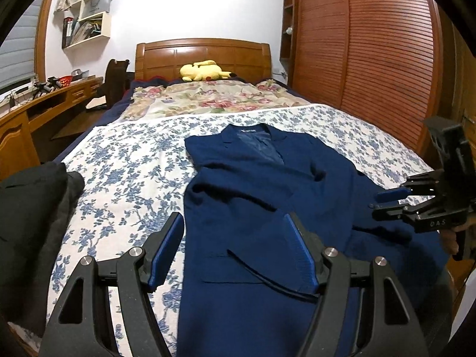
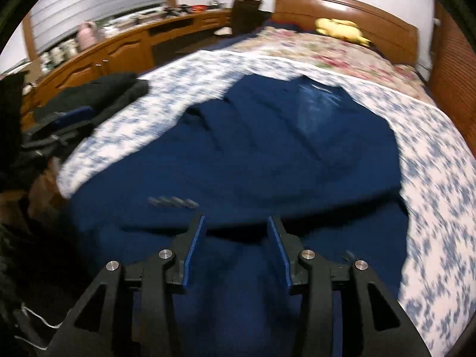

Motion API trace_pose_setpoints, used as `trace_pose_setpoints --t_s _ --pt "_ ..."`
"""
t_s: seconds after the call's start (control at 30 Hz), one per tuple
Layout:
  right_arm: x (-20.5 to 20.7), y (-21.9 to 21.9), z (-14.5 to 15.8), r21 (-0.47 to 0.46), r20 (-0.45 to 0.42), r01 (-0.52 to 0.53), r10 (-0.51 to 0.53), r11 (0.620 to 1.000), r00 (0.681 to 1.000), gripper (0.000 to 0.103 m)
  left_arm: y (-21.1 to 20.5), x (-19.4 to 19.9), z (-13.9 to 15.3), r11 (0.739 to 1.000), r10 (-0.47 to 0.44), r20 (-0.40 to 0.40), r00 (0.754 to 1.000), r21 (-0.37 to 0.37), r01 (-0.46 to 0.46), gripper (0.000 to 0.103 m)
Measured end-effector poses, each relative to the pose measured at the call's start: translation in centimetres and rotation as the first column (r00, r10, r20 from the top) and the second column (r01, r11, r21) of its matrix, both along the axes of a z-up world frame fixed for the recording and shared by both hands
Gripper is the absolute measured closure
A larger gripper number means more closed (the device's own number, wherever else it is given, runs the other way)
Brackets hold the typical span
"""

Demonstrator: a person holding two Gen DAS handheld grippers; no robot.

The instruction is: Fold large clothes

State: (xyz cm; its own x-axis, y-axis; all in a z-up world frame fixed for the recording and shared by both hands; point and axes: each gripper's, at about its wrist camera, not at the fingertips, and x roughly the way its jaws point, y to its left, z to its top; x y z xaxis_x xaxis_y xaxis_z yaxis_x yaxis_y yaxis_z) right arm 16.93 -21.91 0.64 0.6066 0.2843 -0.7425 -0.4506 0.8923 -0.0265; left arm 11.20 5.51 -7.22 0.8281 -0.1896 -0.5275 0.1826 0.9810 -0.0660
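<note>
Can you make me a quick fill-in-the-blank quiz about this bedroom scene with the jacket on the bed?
1. The jacket spread on the bed is coloured ____.
2. The plush toy by the wooden headboard is coloured ____.
3. The sheet under the jacket has a blue and white ____ pattern.
4. The pile of dark clothes lies on the jacket's ____ side in the left wrist view.

Missing words: navy blue; yellow; floral; left

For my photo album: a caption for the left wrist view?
Open left tongs over a navy jacket on the floral bed.
</note>
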Motion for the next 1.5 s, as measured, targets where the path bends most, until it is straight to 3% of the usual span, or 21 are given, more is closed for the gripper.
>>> trace_pose_setpoints --t_s 0.33,0.43,0.67,0.97,1.13,1.33,1.5 --pt "0.4 -6.0 -4.0 -0.066 0.005 0.183 -0.183 0.981 0.983 0.059 -2.8 1.5 -1.5 0.998 -0.054 -0.071 0.996 0.031 0.056 0.033" --pt "0.7 -7.7 -5.5 -0.037 -0.007 0.186 -0.186 0.982 0.982 0.058 -3.6 1.7 -2.0 0.996 -0.068 -0.095 0.993 0.045 0.073 0.033" --pt "0.0 -7.7 -6.7 0.010 0.064 0.172 -0.173 0.985 0.983 0.049 -4.7 1.6 -2.3 0.993 -0.102 -0.151 0.983 0.037 0.109 0.033" --pt "-1.2 -8.8 -7.6 0.040 0.109 0.168 -0.171 0.985 0.979 0.048 -5.1 3.8 -4.9 0.986 -0.113 -0.257 0.960 0.091 0.140 0.045" --pt "-1.4 -8.9 -7.5 0.049 0.118 0.167 -0.172 0.985 0.978 0.048 -4.6 5.0 -6.0 0.986 -0.093 -0.299 0.950 0.105 0.129 0.068" --pt "-1.6 -9.2 -7.5 0.053 0.121 0.164 -0.169 0.985 0.978 0.048 -3.5 6.3 -6.5 0.989 -0.053 -0.319 0.946 0.112 0.093 0.068" --pt "-1.7 -9.2 -7.5 0.054 0.126 0.161 -0.166 0.986 0.978 0.048 -3.6 6.9 -7.9 0.988 -0.072 -0.380 0.922 0.098 0.118 0.068"
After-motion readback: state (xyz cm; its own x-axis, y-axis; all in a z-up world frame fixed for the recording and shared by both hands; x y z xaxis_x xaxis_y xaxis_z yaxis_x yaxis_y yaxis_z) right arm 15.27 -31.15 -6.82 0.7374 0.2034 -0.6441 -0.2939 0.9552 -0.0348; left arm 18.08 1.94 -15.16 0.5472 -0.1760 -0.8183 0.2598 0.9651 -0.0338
